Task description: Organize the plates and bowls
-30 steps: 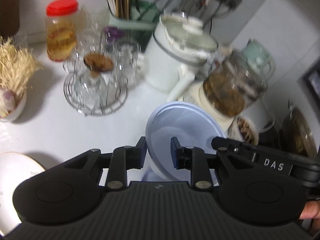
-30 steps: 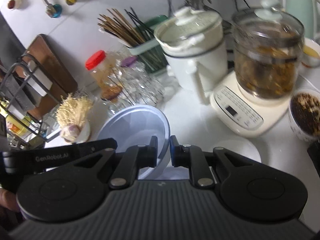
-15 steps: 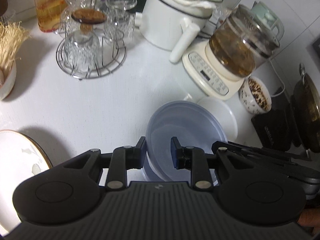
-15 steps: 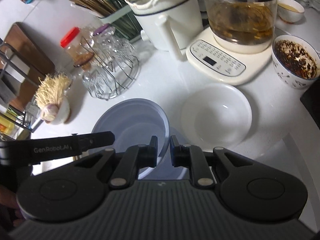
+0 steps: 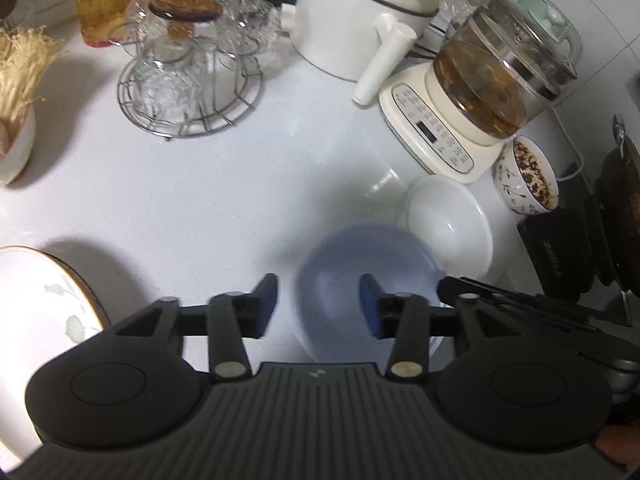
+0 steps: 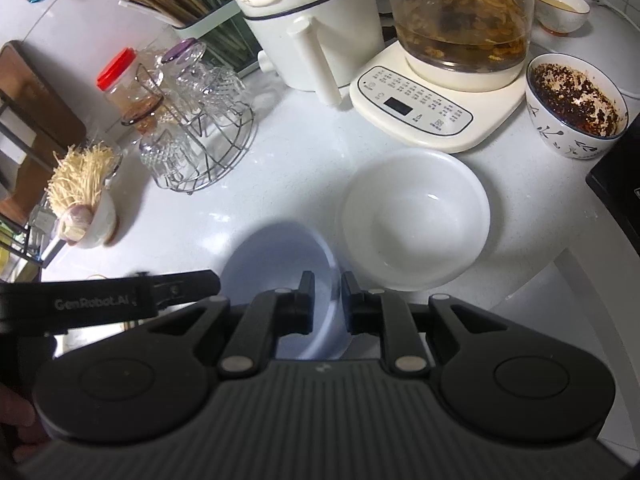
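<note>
A pale blue bowl (image 5: 360, 276) sits low over the white counter, close beside a white bowl (image 5: 448, 232). My left gripper (image 5: 318, 306) straddles the blue bowl's left rim; its jaws are opening and the pads stand clear of the rim. In the right wrist view, my right gripper (image 6: 327, 300) is shut on the right rim of the blue bowl (image 6: 276, 256), with the white bowl (image 6: 416, 220) just to its right. A gold-rimmed white plate (image 5: 36, 300) lies at the far left.
Behind stand a wire rack of glasses (image 5: 188, 80), a white pot (image 5: 360, 20), a glass kettle on a cream base (image 6: 440, 108) and a patterned bowl with dark residue (image 6: 576, 108). A bowl of enoki mushrooms (image 6: 80, 200) is at the left. A black appliance (image 5: 560, 248) sits at the right.
Both grippers came down toward the counter with the blue bowl. The left gripper's jaws have spread off the rim. The white bowl has come into view.
</note>
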